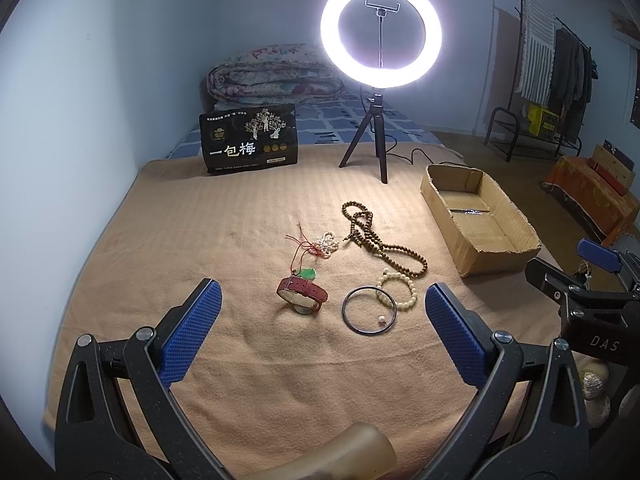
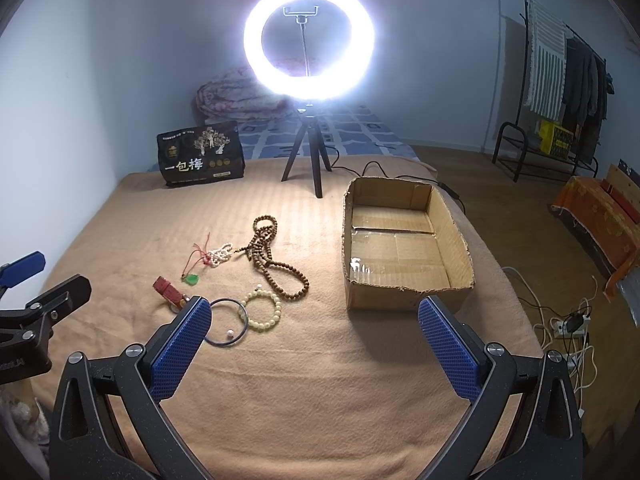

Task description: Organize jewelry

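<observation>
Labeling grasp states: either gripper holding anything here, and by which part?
Nothing held. Left gripper and right gripper are both open above the blanket; the jewelry lies loose.

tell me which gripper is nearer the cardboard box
Right. The right gripper hovers just short of the cardboard box, jaws open; the left gripper is further left, over the red watch.

Bed covered by a tan blanket (image 1: 260, 360). Toward its middle: red-strap watch (image 1: 303, 295), jade pendant (image 1: 308, 273), pearl strand (image 1: 327, 243), wooden bead necklace (image 1: 376, 240), cream bead bracelet (image 1: 398, 288), dark bangle (image 1: 369, 310). Cardboard box (image 2: 448, 240) at the right edge; snack bag (image 1: 250, 140), ring-light tripod (image 1: 372, 136) at the far edge.
</observation>
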{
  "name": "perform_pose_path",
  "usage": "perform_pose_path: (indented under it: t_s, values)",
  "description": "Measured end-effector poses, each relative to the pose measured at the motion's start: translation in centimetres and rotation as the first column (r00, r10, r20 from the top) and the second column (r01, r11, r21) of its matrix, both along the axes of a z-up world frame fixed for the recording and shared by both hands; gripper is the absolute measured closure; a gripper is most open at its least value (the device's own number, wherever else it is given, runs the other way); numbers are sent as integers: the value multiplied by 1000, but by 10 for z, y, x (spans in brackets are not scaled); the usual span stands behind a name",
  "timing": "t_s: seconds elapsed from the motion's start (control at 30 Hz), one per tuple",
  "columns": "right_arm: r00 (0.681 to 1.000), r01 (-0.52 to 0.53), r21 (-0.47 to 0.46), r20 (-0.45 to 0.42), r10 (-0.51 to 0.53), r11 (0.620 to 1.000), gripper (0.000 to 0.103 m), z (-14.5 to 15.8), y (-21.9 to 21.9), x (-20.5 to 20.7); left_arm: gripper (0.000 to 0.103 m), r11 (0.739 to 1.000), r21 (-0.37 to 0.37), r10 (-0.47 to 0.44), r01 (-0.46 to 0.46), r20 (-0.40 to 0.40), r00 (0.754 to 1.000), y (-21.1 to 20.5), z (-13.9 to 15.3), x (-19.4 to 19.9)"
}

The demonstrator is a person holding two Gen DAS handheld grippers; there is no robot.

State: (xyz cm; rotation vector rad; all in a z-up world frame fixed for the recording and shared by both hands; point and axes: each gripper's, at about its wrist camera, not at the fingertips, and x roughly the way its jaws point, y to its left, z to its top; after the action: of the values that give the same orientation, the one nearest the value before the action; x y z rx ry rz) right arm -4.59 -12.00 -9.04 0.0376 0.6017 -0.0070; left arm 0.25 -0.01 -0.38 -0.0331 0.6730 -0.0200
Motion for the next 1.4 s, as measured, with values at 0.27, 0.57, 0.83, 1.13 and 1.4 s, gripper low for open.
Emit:
perform_pose_path:
  t_s: [0.27,0.57,0.83,1.13,1.4]
  values:
    - [1000,-3,2,-2,3,1000,0,-2,2,-1,0,1000,5,0,0,-5,1000,4,-5,-1]
    - [1000,-14,1,-11,14,1000,0,-1,1,-1,0,1000,20,10,-9,-18,1000,6,-11,2]
    - [998,-29,-6,-47,29,1000,0,-5,-1,7,0,998,56,32,-29,-44,999,9,-17,6]
    - [996,-63,-40,-60,61,997,0,0,-7,25,0,996,47,80,-75,-102,992,33,-24,22]
    - [984,-158,-36,-87,154,987,0,10,3,72,0,996,-62,45,-58,-202,978,48,-35,49]
